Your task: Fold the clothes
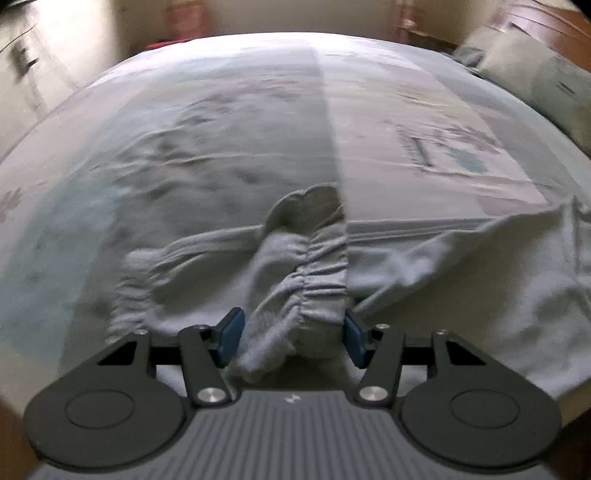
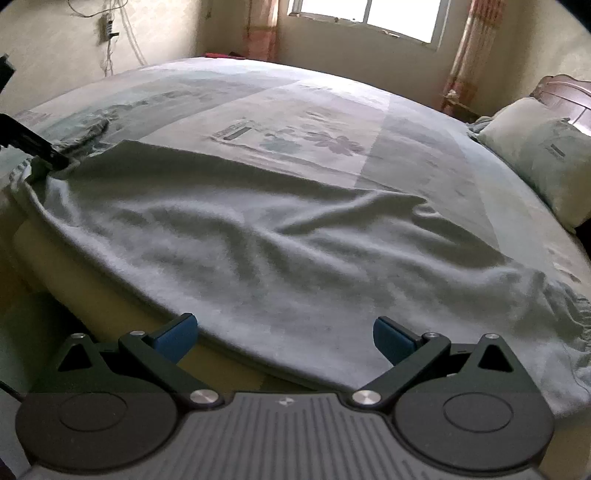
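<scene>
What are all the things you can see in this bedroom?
Pale grey-green fleece garment with elastic waistband: one, spread on the bed's near edge.
Pastel flower-print bedsheet: one, covering the bed.
Pale green pillow: one, far right.
Dark wooden headboard: one, behind the pillow.
Window: one, bright, back wall.
Pink patterned curtains: two, beside the window.
Left gripper: black, blue pads, gathered waistband between them.
Right gripper: open, at the garment's edge.

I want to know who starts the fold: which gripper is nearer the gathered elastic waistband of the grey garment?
Left. The left gripper has the elastic waistband bunched between its open fingers. The right gripper hangs open over the garment's plain edge, far along from it.
</scene>
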{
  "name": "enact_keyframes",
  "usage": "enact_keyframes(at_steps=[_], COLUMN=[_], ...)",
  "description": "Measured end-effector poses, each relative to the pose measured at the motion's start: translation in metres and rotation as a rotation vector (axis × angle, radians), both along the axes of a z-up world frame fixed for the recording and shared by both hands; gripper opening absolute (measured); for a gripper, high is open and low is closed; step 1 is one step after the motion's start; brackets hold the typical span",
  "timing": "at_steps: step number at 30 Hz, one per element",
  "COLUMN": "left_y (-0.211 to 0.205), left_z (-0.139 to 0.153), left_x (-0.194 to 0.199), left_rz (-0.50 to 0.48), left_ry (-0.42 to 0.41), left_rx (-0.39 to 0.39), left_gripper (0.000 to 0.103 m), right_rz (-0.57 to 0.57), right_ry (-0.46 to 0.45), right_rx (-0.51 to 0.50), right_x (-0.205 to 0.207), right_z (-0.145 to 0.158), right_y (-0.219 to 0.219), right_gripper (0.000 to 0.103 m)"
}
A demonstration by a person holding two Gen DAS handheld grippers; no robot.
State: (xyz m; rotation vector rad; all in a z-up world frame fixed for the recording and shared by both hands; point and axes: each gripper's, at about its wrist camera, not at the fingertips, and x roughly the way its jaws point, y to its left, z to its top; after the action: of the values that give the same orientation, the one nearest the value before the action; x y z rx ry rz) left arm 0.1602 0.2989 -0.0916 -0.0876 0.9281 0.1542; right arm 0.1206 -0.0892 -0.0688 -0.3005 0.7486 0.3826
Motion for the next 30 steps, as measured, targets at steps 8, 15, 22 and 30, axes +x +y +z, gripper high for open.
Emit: enact_keyframes(at_steps=[8,15,22,30], left_y=[0.028,0.035,0.051,0.043], left_z=[0.005,0.004,0.000,-0.006], left_x=[-0.012,0.004,-0.005,0.003], left_rz=[-0.002,0.075,0.078,0.041], left_ry=[-0.079,-0.107,-0.180,-0.200], left_rx=[-0.101,-0.078,-0.203,-0.125], left_gripper=[0.055,0.054,0.054,0.015], right_rz=[0.018,0.011,0.003,0.049], right_ry=[0.017,0.012,0.045,0.032], right_rx=[-0.008,-0.020,-0.011,-0.046], right_x=[0.003,0.001,0.005,-0.001], right_z=[-0.004,-0.003,-0.007,-0.008], right_y=[0.007,0.009,0.009,0.019], right_gripper=[0.103,0.103,0.103,0.103])
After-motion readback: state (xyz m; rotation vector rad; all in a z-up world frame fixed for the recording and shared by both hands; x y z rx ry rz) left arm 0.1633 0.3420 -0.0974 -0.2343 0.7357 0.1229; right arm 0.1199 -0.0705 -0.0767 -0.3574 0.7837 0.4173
